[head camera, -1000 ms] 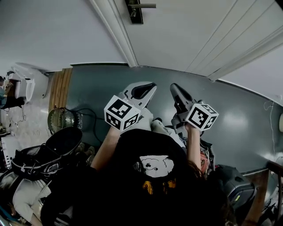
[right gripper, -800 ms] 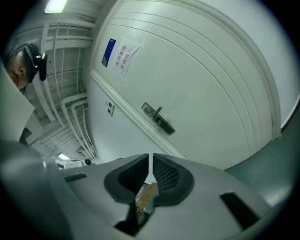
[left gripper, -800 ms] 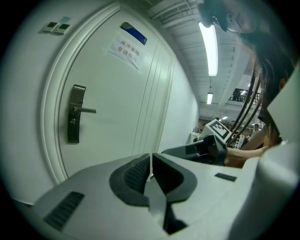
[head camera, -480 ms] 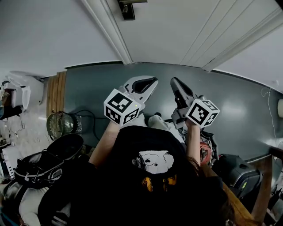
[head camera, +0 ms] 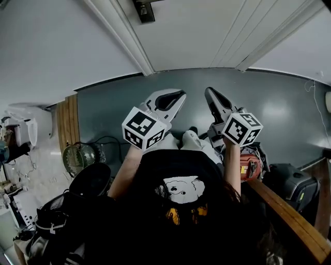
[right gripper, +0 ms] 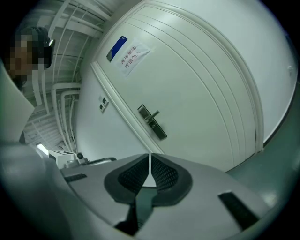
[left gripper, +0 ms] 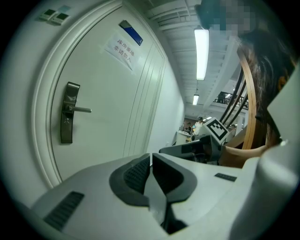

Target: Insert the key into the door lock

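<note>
A white panelled door [head camera: 207,31] fills the head view from 12 to 2 o'clock, its frame [head camera: 121,39] slanting away toward 11, with pale wall [head camera: 46,52] beyond. Below it lies a grey-green floor [head camera: 114,111]. A wire fan [head camera: 80,157] stands on the floor at 9 o'clock and a wooden rail [head camera: 289,217] crosses at 4.

The door lock [head camera: 143,10], a dark plate with a lever handle, sits on the door at the picture's top edge, about 11 o'clock, well apart from both grippers. A paper notice [left gripper: 123,50] hangs above it.

The left gripper [head camera: 176,97] and the right gripper [head camera: 211,94] point at the door, jaws pressed together on both, nothing visible between them. No view shows the key.
</note>
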`<state>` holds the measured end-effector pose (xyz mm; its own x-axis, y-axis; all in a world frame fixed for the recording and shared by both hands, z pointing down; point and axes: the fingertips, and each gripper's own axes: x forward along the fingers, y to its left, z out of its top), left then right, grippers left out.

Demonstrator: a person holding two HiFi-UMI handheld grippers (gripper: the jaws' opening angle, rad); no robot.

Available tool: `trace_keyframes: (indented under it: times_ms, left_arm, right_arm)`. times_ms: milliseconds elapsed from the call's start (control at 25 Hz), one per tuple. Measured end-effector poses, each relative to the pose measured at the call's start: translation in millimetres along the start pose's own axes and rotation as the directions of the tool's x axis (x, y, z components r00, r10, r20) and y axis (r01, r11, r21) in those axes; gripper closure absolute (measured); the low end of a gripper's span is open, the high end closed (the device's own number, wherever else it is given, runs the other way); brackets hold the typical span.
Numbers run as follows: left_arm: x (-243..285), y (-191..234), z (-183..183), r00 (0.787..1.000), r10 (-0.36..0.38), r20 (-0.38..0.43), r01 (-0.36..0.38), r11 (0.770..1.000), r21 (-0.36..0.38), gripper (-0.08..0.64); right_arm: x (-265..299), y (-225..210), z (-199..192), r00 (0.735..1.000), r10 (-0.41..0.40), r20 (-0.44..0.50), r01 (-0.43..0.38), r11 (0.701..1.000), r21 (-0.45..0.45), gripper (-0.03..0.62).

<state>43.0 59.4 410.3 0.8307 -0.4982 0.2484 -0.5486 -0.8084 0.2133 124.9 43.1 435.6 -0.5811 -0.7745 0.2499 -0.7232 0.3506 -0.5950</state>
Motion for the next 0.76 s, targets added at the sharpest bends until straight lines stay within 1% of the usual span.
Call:
trace_keyframes:
  times_ms: [280,520,760]
  left_arm:
    - [-23.3,6.6,-6.7,0.999,-0.033,0.0,0.033,0.999,0.007,0.54]
    - [-37.3,10.7,-6.5,0.999,-0.05,0.005,0.05,0.999,0.006,0.54]
    - [-42.9,12.6,-9.9,0.999,-0.047,0.006,0.047,0.999,0.001,0.54]
  right_arm:
    - [-2.4,4.1,-0.7,0.998,-0.065,0.025,0.066,0.997,-0.033,0.578]
    - [-3.7,8.7,9.4,0.995,-0.091,0.05,0.093,0.995,-0.043,0.579]
    - [-18.9,2.1,14.9,0.989,-0.133,0.071,0.137,0.989,-0.054,0.58]
